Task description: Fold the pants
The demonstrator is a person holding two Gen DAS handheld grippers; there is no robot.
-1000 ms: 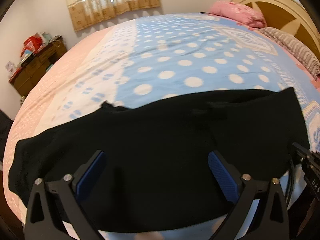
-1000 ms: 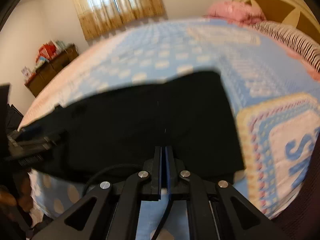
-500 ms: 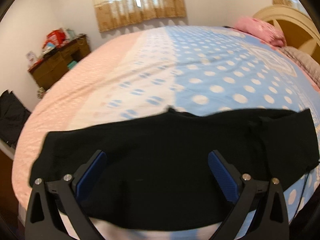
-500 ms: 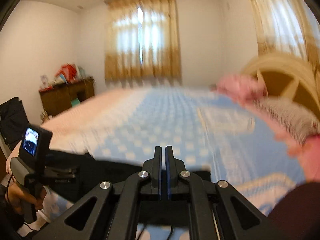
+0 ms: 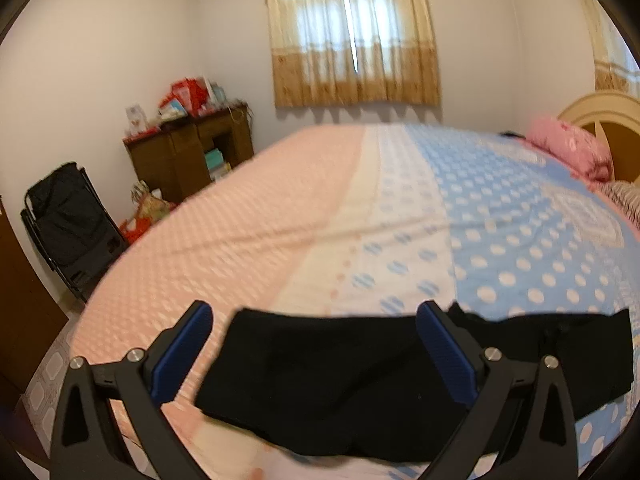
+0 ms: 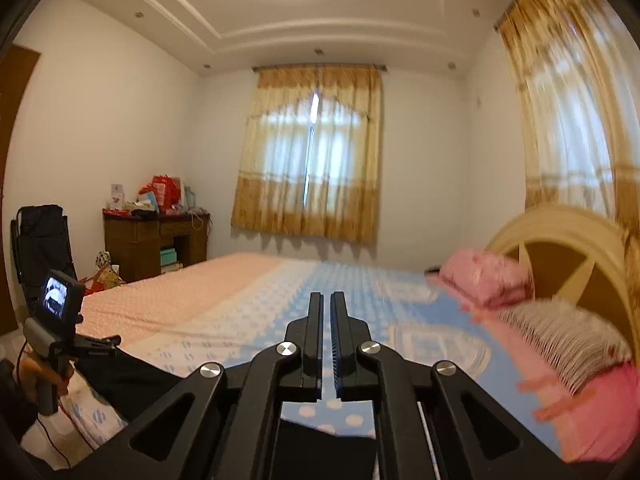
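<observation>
The black pants [image 5: 336, 376] lie folded into a flat, wide band across the near edge of the bed [image 5: 280, 216], on its pink and blue cover.

Pink pillow [image 6: 486, 280] by headboard [image 6: 560, 248]; cluttered wooden desk [image 6: 154, 236]; possibly folded black chair [image 5: 70, 220].

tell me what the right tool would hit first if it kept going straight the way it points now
Probably nothing close. The right tool is shut and points level over the bed, well above the black pants. Its line seems to run toward the curtained window on the far wall, though depth is unclear.
</observation>
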